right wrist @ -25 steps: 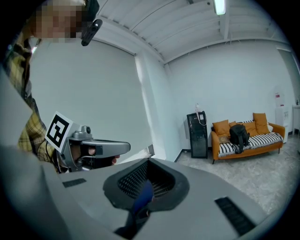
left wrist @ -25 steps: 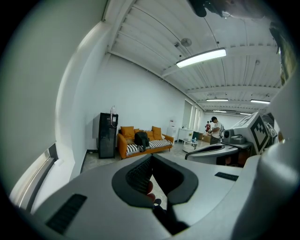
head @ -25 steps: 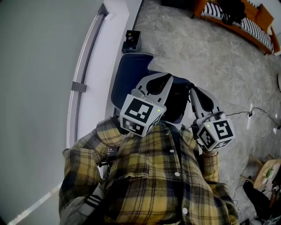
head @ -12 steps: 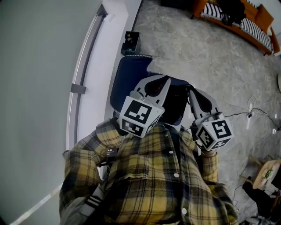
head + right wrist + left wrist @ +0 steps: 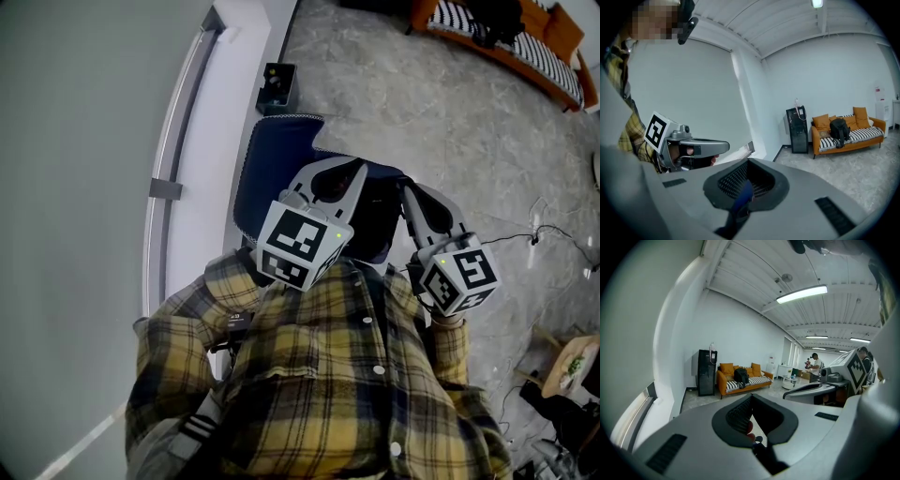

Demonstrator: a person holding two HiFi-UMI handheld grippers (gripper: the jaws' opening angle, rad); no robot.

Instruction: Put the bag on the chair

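In the head view a dark blue bag (image 5: 277, 159) with a black part (image 5: 377, 217) hangs in front of me, under both grippers. My left gripper (image 5: 343, 171) is shut, and in the left gripper view a dark strap (image 5: 761, 453) runs out between its closed jaws (image 5: 751, 401). My right gripper (image 5: 413, 194) is shut too; the right gripper view shows a blue strap (image 5: 739, 202) pinched in its jaws (image 5: 748, 163). The grippers are held side by side, close to my chest. No chair is clearly visible near the bag.
An orange sofa (image 5: 525, 42) with a black backpack (image 5: 839, 129) stands at the far wall beside a black cabinet (image 5: 798, 123). A small black box (image 5: 278, 86) sits on the floor by the white wall ledge (image 5: 202, 141). Cables (image 5: 544, 234) lie at right. A person (image 5: 815, 363) stands far off.
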